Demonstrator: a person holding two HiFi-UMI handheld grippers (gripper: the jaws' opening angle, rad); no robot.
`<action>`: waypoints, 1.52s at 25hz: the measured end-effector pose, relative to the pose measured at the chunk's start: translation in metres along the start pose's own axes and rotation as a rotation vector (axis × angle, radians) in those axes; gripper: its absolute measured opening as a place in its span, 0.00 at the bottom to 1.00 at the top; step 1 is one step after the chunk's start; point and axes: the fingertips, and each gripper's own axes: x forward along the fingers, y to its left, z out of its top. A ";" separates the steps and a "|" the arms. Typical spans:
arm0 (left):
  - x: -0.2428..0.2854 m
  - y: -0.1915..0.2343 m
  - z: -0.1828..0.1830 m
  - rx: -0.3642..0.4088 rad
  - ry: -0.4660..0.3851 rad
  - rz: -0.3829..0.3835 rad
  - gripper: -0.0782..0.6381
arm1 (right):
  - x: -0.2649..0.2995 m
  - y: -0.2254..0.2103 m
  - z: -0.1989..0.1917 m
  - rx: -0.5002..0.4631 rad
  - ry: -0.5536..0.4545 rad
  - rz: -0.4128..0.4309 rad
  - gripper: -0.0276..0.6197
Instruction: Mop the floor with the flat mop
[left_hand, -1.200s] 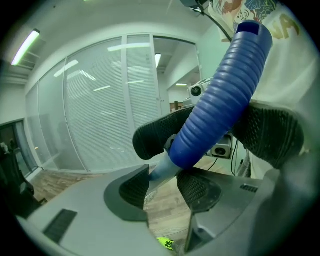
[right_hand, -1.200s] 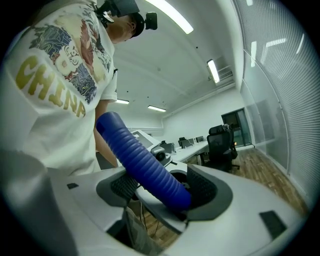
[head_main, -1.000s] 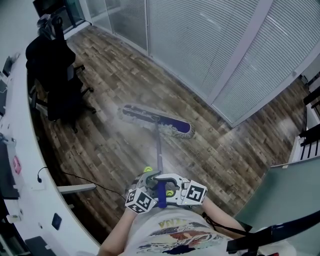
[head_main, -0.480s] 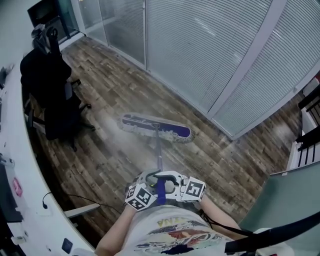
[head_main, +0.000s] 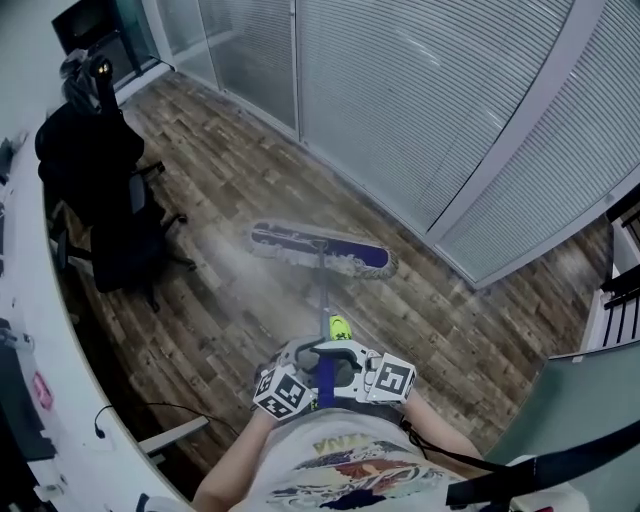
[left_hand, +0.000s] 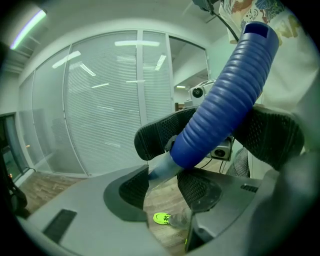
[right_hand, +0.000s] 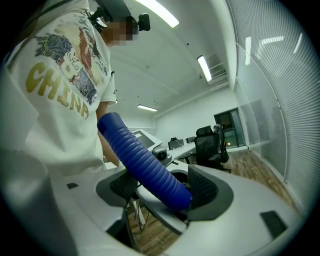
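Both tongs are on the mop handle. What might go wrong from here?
1. The mop head lies not far from the foot of the glass partition; a push further on may knock it.
2. The office chair and a loose cable lie to the left; a wide sweep may snag them.
3. The left tongs clamp the smooth grey shaft just below the blue grip, so it may twist there.

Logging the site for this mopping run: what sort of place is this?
Most likely an office: a black swivel chair beside a long white desk, glass partition walls with blinds, and a wood-look plank floor.
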 end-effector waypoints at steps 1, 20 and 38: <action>0.006 0.013 0.001 -0.003 0.003 0.004 0.33 | 0.001 -0.013 0.001 -0.004 -0.003 0.006 0.49; 0.179 0.277 0.093 -0.049 0.055 0.044 0.33 | -0.062 -0.331 0.060 0.030 -0.082 0.041 0.49; 0.193 0.278 0.082 -0.006 0.143 0.004 0.33 | -0.069 -0.341 0.046 0.087 -0.068 -0.015 0.49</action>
